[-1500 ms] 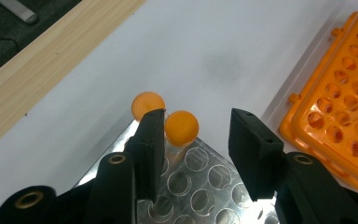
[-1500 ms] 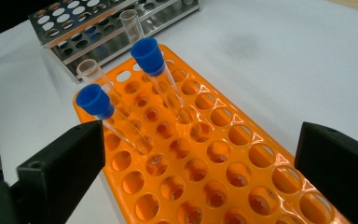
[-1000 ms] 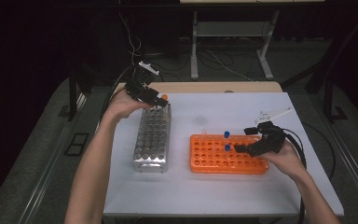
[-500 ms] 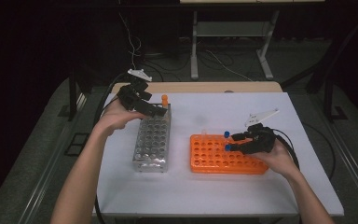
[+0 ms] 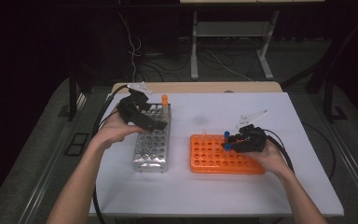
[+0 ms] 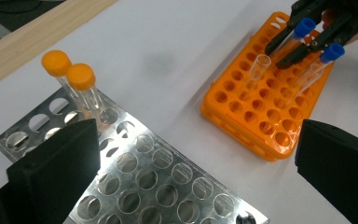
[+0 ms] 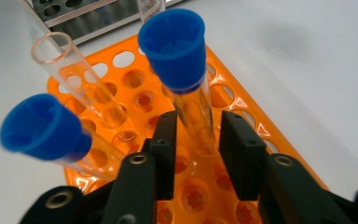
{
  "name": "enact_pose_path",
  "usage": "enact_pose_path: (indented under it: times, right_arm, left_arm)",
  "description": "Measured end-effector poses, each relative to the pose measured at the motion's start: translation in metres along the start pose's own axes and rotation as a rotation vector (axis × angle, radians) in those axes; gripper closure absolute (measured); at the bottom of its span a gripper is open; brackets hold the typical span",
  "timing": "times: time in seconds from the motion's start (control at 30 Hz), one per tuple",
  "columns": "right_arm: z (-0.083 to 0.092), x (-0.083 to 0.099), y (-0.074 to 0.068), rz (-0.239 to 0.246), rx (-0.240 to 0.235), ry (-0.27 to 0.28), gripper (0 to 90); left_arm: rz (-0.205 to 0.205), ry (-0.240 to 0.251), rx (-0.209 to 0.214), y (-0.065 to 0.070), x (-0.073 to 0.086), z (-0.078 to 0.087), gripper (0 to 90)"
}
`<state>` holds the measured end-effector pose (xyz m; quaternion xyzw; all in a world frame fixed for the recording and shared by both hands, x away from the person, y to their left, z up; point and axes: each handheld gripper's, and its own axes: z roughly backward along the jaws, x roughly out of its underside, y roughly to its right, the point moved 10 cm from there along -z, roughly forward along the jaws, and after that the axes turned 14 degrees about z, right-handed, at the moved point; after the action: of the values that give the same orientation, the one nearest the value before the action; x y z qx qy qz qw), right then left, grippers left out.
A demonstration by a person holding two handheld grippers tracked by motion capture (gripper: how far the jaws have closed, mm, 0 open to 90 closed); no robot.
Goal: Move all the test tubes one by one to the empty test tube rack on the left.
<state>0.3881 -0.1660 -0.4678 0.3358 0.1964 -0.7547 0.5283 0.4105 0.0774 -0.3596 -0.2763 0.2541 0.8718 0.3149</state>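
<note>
A steel rack point(image 5: 151, 144) point(image 6: 168, 186) holds two orange-capped tubes point(image 6: 80, 77) point(image 5: 164, 99) at its far corner. My left gripper point(image 5: 154, 119) point(image 6: 198, 135) hovers over this rack; its jaws have just been opening, stand wide and hold nothing. The orange rack point(image 5: 214, 158) point(image 6: 265, 135) point(image 7: 256, 126) carries an uncapped clear tube point(image 7: 58, 49) point(image 6: 261, 63) and a blue-capped tube point(image 7: 42, 128) point(image 6: 331, 52). My right gripper point(image 5: 229, 140) point(image 7: 199, 116) has just been closing and grips another blue-capped tube point(image 7: 177, 46) point(image 6: 304, 27) by its glass, still upright in the rack.
Both racks lie on a white table point(image 5: 223, 196), with a wooden strip point(image 5: 196, 87) along its far edge. Cables point(image 5: 98, 200) trail from the grippers off the table's sides. Bare table shows between the racks and along the near edge.
My left gripper let go of the orange-capped tube, opened and drew back toward the near left. My right gripper slid left over the orange rack and closed around a blue-capped tube.
</note>
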Motion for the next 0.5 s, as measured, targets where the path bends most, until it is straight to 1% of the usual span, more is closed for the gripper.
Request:
enact_pose_path:
  times: [0.13,0.27,0.33,0.37,0.5]
  right_arm:
    - [-0.004,-0.001,0.001,0.015,0.013,-0.011,71.9]
    - [-0.005,-0.002,0.004,0.029,0.049,-0.021,75.7]
    - [-0.004,-0.004,0.005,0.029,0.048,-0.016,75.9]
    - [-0.003,-0.005,0.006,0.031,0.047,-0.013,76.0]
    - [0.002,-0.012,0.007,0.043,0.051,-0.010,76.2]
  left_arm:
    - [-0.009,-0.009,-0.001,0.002,0.004,-0.003,0.0]
    - [-0.023,-0.017,0.003,0.006,0.005,-0.004,0.0]
    - [-0.025,-0.015,0.009,0.008,0.005,-0.004,0.0]
    - [-0.031,-0.017,0.009,0.008,0.005,-0.004,0.0]
    - [-0.037,-0.021,0.009,0.010,0.004,-0.004,0.0]
